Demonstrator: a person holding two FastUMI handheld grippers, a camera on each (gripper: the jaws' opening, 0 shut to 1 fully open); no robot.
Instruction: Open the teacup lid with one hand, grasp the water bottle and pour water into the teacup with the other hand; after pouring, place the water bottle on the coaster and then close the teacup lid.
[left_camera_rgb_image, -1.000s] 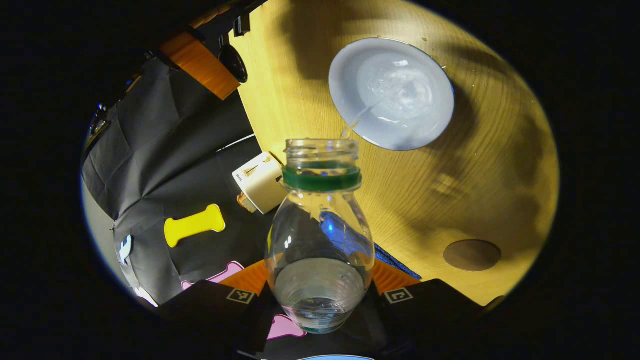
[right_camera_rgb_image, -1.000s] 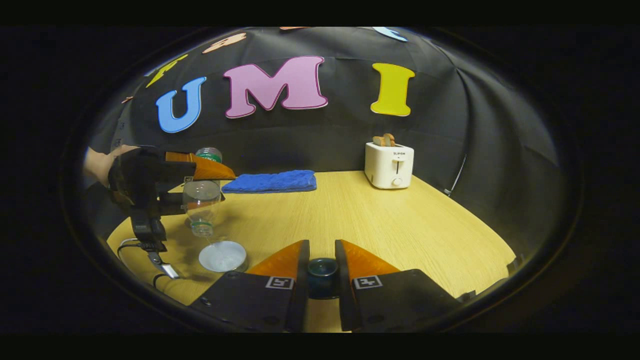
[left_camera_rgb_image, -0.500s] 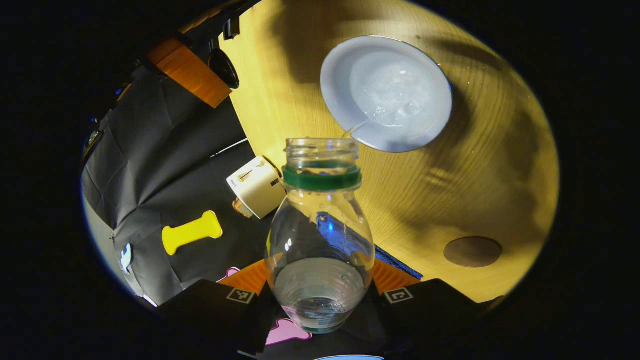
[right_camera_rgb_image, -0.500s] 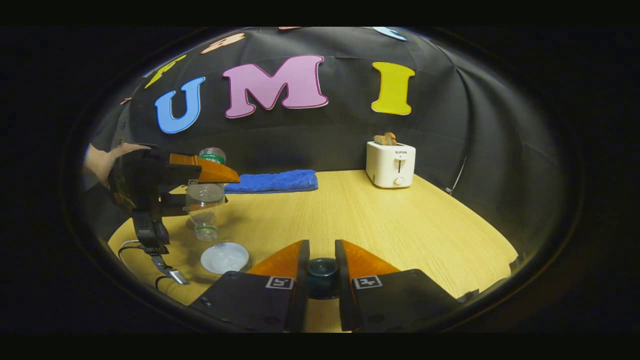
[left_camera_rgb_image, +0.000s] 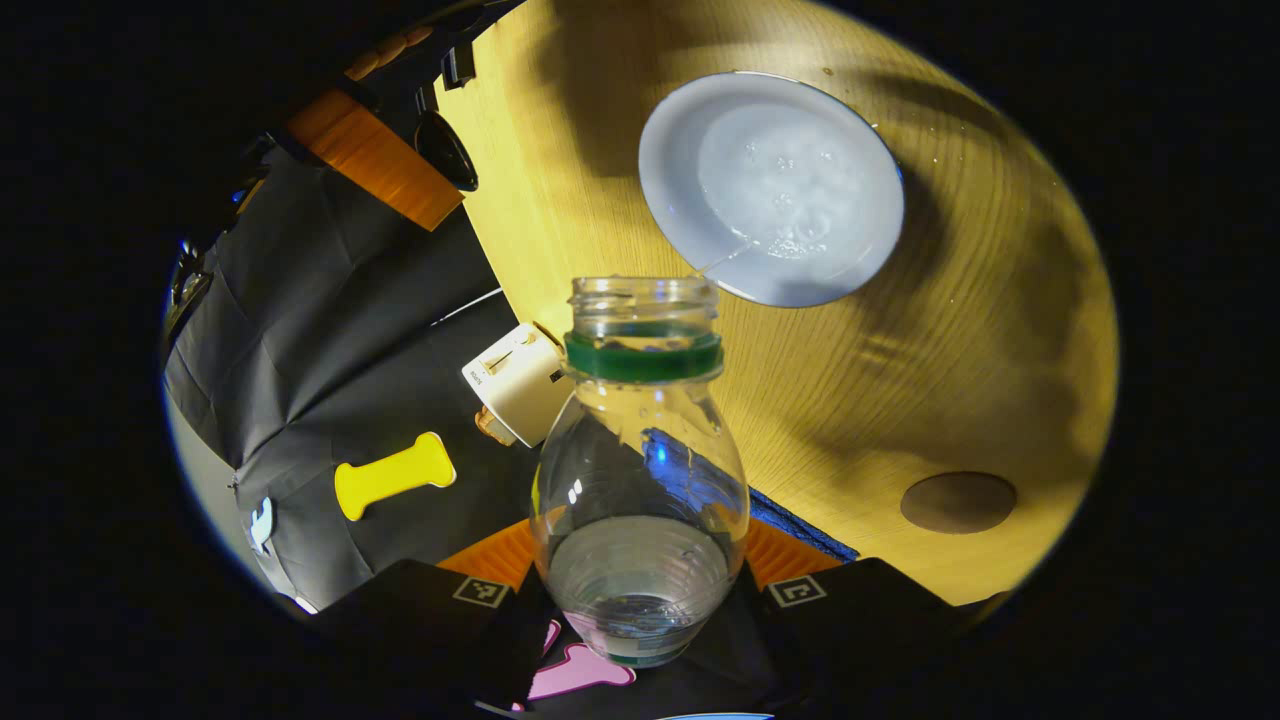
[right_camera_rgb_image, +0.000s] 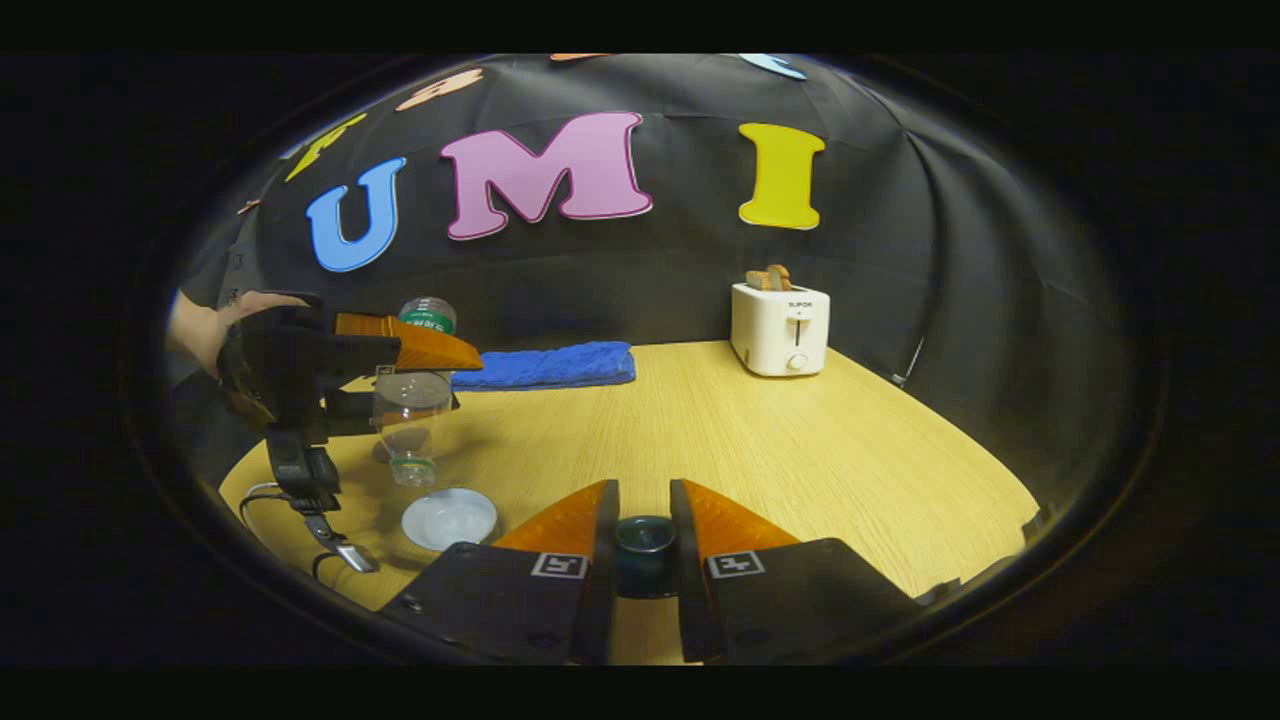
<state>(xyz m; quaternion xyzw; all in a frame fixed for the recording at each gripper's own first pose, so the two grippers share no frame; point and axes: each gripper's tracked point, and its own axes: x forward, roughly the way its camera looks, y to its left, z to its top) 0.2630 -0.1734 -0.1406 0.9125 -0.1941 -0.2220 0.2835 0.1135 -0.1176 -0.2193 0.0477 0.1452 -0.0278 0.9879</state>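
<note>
The table (right_camera_rgb_image: 760, 440) is the largest surface; all positions below are referenced to the teacup (left_camera_rgb_image: 770, 185), which stands open near the table's near-left edge, with bare wood beyond it.

The toaster (right_camera_rgb_image: 779, 327) stands at the far side of the table, well apart from the teacup. The blue towel (right_camera_rgb_image: 545, 363) lies along the back edge, also well apart. Neither obstructs the working area, and open table extends from the teacup toward both.

The water bottle (left_camera_rgb_image: 640, 470) is held inverted directly above the teacup, its mouth just over the rim, so that the remaining water falls inside the rim. A thin trickle appears to leave the mouth; this is hard to confirm. The left gripper (left_camera_rgb_image: 640, 590) is clamped on the bottle body, one finger on each side.

The coaster (left_camera_rgb_image: 958, 501) lies on bare wood near the teacup, unobstructed, and is the bottle's destination once pouring stops.

The right gripper (right_camera_rgb_image: 645, 530) holds the teacup lid (right_camera_rgb_image: 645, 553) by its knob, both fingers pressed against it, clear to one side of the teacup so the pour path stays open.
</note>
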